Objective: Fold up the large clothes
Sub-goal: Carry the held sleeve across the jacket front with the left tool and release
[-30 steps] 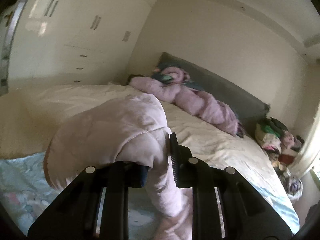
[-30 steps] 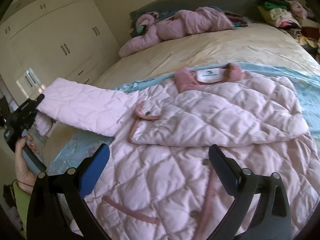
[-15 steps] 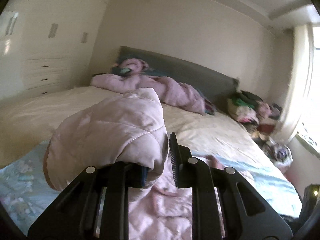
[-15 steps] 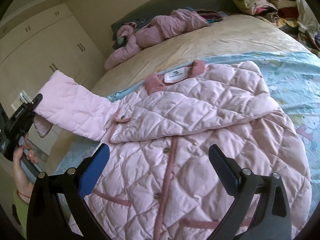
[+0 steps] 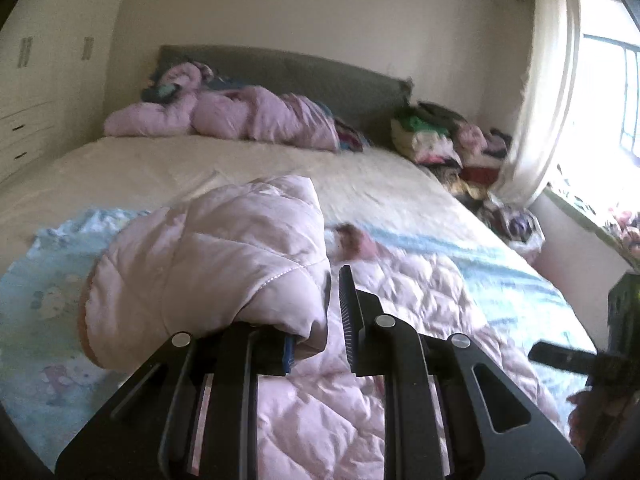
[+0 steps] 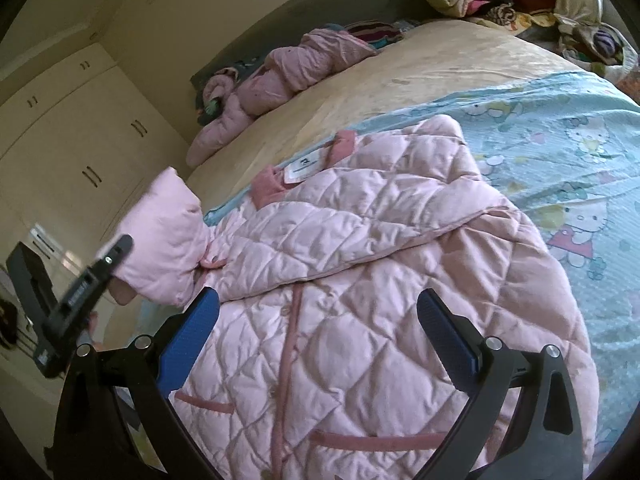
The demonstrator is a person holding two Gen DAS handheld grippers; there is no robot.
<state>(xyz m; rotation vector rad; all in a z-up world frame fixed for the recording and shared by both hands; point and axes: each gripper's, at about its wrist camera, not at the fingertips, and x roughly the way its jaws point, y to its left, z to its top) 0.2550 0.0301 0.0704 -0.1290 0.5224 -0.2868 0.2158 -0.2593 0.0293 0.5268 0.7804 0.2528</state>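
While lying spread on the blue sheet (image 6: pixel 560 128), jacket (image 6: pixel 360 280): its front is showing whole only from the right wrist.
Left gripper (image 5: pixel 316 320): clamping the sleeve (image 5: pixel 208 264), lifted.
Right gripper (image 6: pixel 320 340): hovering, fingers spread apart.
Window (image 5: pixel 612 92): appearing only in left view.

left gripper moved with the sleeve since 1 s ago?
Yes. In the right wrist view the left gripper has carried the sleeve rightward, away from the wardrobe, up to the pink quilted jacket.
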